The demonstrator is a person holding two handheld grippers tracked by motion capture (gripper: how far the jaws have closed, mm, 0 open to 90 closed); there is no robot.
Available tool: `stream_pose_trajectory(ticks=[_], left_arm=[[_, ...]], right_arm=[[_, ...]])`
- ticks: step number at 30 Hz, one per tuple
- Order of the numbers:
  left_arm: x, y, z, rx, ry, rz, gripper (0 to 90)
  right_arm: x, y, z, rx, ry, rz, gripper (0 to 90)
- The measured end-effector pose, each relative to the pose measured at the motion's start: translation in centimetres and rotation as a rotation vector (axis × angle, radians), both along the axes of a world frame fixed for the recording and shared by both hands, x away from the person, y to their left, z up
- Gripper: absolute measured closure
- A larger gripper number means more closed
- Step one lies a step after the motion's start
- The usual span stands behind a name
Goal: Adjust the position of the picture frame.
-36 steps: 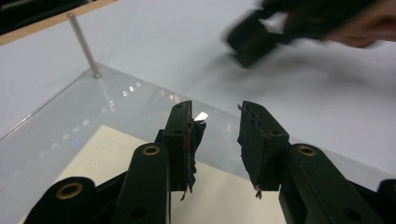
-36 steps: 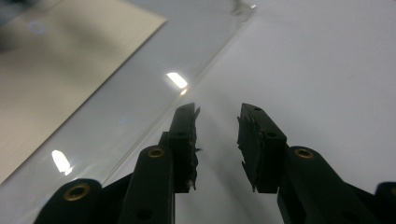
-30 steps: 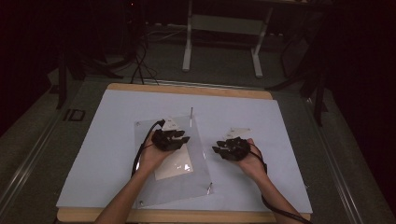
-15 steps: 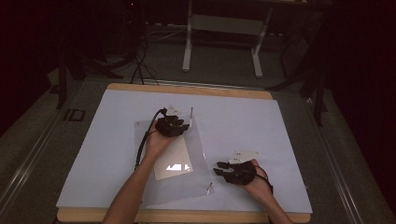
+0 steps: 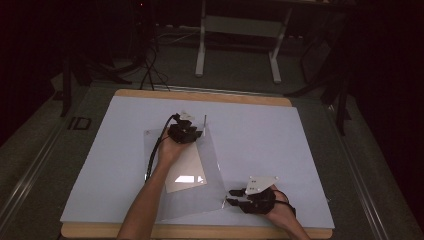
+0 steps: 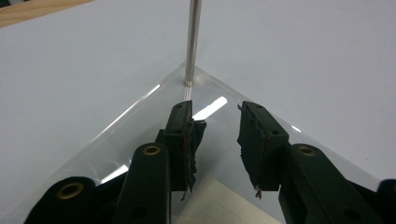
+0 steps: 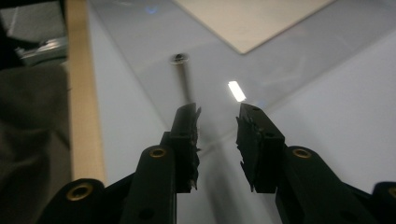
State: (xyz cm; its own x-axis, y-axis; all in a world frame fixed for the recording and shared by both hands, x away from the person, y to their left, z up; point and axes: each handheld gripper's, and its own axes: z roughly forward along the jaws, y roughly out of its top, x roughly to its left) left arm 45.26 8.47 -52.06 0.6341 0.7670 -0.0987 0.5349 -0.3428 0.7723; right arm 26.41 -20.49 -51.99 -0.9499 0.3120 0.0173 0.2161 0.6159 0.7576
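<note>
Where seen close, left tongs (image 6: 215,135) parted over clear sheet (image 6: 140,116), perhaps acrylic.

A wooden table (image 5: 200,95) fills the middle of the high view, its bare edge showing along the top and bottom. A pale blue-white mat (image 5: 260,135) covers nearly all of it. On the mat, left of centre, lies a clear plastic sheet (image 5: 212,155) with a cream paper sheet (image 5: 185,170) inside. A thin metal rod (image 5: 204,121) lies at the clear sheet's upper corner.
</note>
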Motion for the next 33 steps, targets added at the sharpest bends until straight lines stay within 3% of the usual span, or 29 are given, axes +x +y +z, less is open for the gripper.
stream_pose_trajectory(ticks=[1, 5, 8, 10, 13, 19, 23, 26, 31, 33], left_arm=[[0.1, 0.0, 0.1, 0.011, -0.004, -0.004, 65.1], [0.7, -0.4, 0.3, 0.014, -0.018, -0.007, 65.9], [1.3, -0.8, 0.3, 0.02, -0.014, -0.001, 66.1], [1.6, -1.0, 0.3, 0.007, -0.021, 0.002, 66.1], [2.4, -1.4, 0.0, 0.008, -0.002, 0.003, 65.7], [3.8, -2.3, -0.7, -0.003, 0.019, 0.016, 66.1], [4.3, -3.5, -0.6, 0.026, -0.008, 0.023, 66.7], [4.9, -3.5, -0.8, -0.01, 0.011, 0.047, 71.3], [5.5, -3.5, -0.7, 0.038, 0.038, 0.042, 82.5], [5.4, -3.6, -0.6, 0.073, 0.019, 0.027, 83.8]], right_arm=[[-0.1, 0.1, -0.1, -0.016, -0.003, 0.004, 67.7], [-0.2, 0.3, -0.2, 0.005, 0.02, 0.056, 65.4], [-0.2, 1.0, -0.3, 0.027, 0.024, 0.048, 69.3], [-0.2, 1.8, -0.6, 0.022, 0.003, 0.029, 76.8], [-0.3, 2.4, -1.0, 0.036, -0.008, 0.024, 83.4], [-0.8, 2.4, -1.2, 0.042, -0.038, -0.004, 84.9], [-0.9, 2.4, -1.2, 0.048, -0.035, -0.01, 84.8], [-0.7, 2.2, -1.4, 0.068, -0.013, -0.014, 84.4], [-0.8, 2.2, -1.4, 0.076, -0.005, -0.031, 84.2], [-0.6, 2.1, -1.5, 0.097, 0.03, -0.042, 83.7]])
